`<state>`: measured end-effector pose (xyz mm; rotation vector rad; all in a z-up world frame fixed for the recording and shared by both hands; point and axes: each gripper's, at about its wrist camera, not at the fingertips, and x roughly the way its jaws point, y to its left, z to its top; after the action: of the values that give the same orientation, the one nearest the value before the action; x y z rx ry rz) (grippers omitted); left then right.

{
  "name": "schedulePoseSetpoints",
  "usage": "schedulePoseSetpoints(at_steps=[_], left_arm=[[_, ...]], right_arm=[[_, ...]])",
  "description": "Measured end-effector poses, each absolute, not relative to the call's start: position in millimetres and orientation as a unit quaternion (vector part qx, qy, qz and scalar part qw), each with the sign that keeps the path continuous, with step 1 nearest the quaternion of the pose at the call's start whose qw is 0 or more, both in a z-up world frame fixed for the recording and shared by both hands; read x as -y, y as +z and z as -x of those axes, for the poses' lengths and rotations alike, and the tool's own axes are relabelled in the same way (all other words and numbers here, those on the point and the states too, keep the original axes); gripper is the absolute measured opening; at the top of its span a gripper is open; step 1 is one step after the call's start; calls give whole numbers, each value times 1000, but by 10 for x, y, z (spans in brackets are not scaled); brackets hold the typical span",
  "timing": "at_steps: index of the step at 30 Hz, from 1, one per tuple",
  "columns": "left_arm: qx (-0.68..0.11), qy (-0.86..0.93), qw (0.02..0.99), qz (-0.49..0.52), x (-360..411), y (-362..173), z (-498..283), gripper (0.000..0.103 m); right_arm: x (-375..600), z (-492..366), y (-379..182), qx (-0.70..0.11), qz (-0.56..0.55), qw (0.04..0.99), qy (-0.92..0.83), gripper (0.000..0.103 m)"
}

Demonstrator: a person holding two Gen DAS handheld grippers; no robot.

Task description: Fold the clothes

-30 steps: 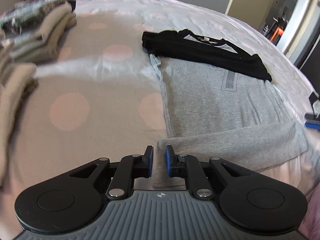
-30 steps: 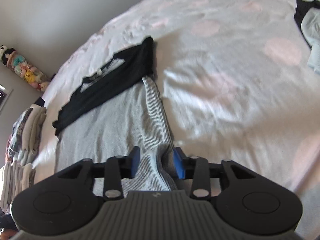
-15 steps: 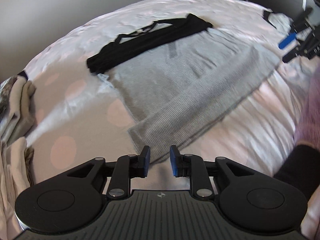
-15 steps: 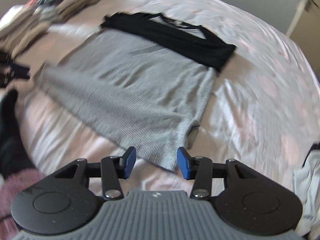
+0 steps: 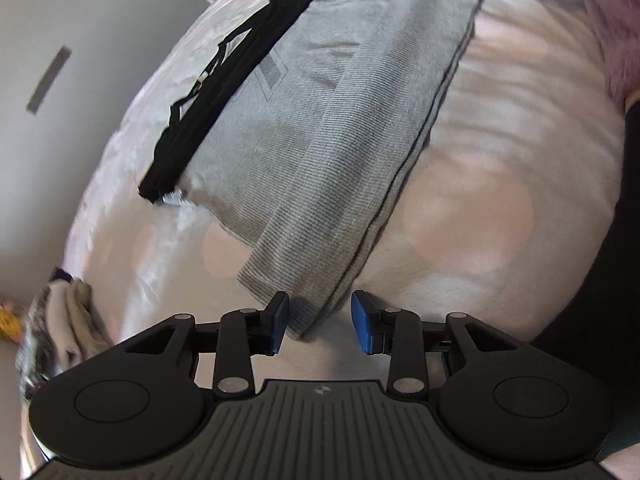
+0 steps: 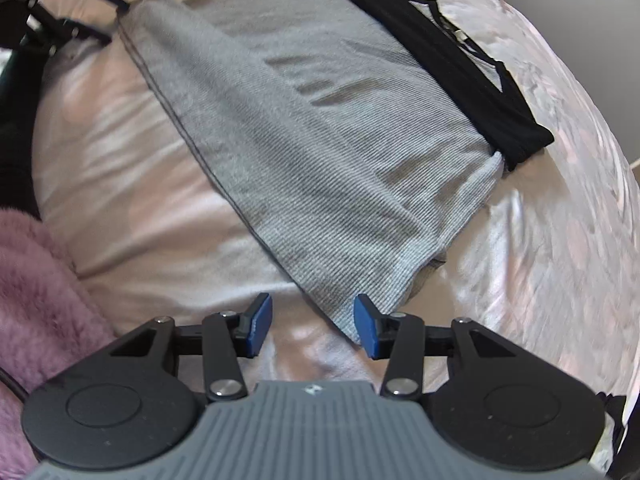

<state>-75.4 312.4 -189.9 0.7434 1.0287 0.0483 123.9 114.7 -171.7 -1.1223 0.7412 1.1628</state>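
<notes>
A grey ribbed shirt [image 5: 332,140] lies flat on the bed, with black folded sleeves [image 5: 224,92] along its far edge. My left gripper [image 5: 320,324] is open, its blue pads either side of the shirt's near hem corner. In the right wrist view the same shirt [image 6: 320,152] spreads away from me, its black part [image 6: 460,64] at the far right. My right gripper [image 6: 310,326] is open at the shirt's other hem corner, which lies against the right pad [image 6: 366,326].
The bed has a pale sheet with pink dots [image 5: 480,208]. A pile of folded beige clothes [image 5: 68,328] sits at the left. A pink fluffy sleeve [image 6: 36,300] is at lower left in the right view. The other gripper [image 6: 60,20] shows at top left.
Both grippers have swung round and dropped to the shirt's near hem, one at each corner. The left jaws have opened wider; the right gripper let go of the fabric it pinched earlier.
</notes>
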Motion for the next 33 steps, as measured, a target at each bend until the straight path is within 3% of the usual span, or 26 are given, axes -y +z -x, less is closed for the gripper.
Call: schedulePoseSetpoints(at_steps=[5,10,12,13,14,26,33], left_arm=[[-460,26,795,-394,-3050,-2055,744,31],[-459,34,812,-358,-3095,-2019,680,15],[-453,42,820,-346,-3130,-1966,687,5],[-450,46,825,-339,-3146,-1925,698,5],[-447,50,830,-331,-3162,-1885,710,4],[-406,57,876,-254,-3006,-1211,1081,3],[-405,70,888,-209,-2826,-1125,1345,2]], right_arm=[[-1172,-1201,-1824,-299,511,619,516,49],[-1174,-1279,-1838,-293,493,631,523,46],[-1177,-1289,-1829,-290,489,636,523,31],[-1178,-1284,-1816,-284,491,639,520,14],[-1179,-1279,-1802,-278,493,642,517,7],[-671,-1014,-979,-228,407,743,480,6],[-408,-746,-884,-236,367,781,447,5]])
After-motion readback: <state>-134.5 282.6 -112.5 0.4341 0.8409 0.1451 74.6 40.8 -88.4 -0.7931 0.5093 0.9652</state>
